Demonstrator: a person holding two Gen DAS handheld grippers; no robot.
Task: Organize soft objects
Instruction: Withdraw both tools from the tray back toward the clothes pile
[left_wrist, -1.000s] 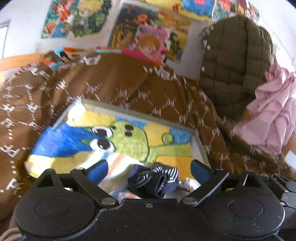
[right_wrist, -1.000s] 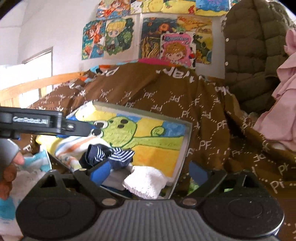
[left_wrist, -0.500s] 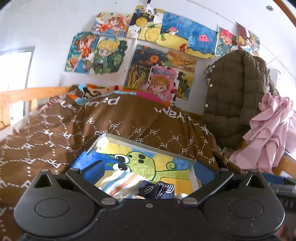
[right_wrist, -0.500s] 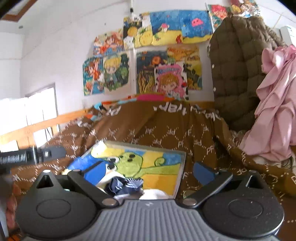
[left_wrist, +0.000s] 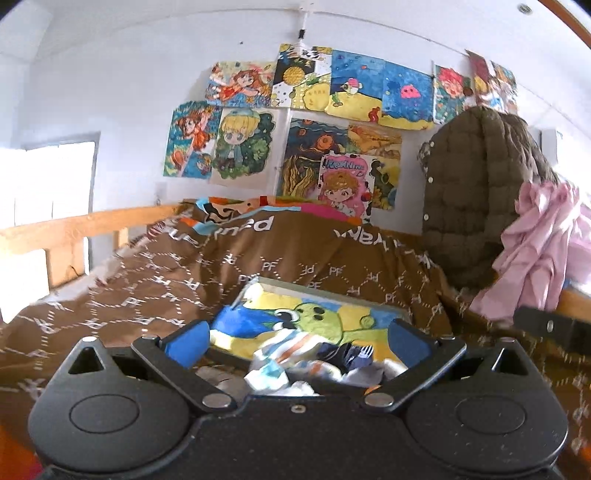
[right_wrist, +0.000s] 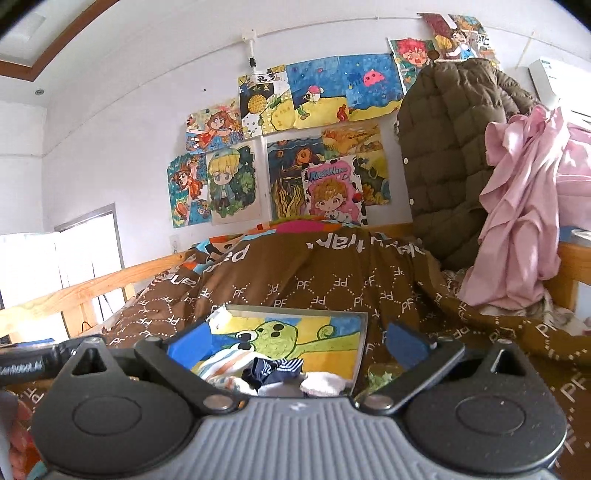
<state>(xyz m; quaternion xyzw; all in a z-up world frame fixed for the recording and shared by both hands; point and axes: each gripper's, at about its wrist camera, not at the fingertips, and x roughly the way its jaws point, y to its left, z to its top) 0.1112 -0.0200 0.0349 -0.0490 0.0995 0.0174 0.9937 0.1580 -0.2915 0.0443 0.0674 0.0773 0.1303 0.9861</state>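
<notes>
Right wrist only: white sock (right_wrist: 322, 384)

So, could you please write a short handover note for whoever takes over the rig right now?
Left gripper: open, empty, clear of the clothes.
Right gripper: open, empty.
Things: navy striped sock, white sock and striped cloth lie loosely piled on the painted board on the brown blanket.
Done: nothing visibly sorted or folded.
Left: sort the pile; both grippers are free.
</notes>
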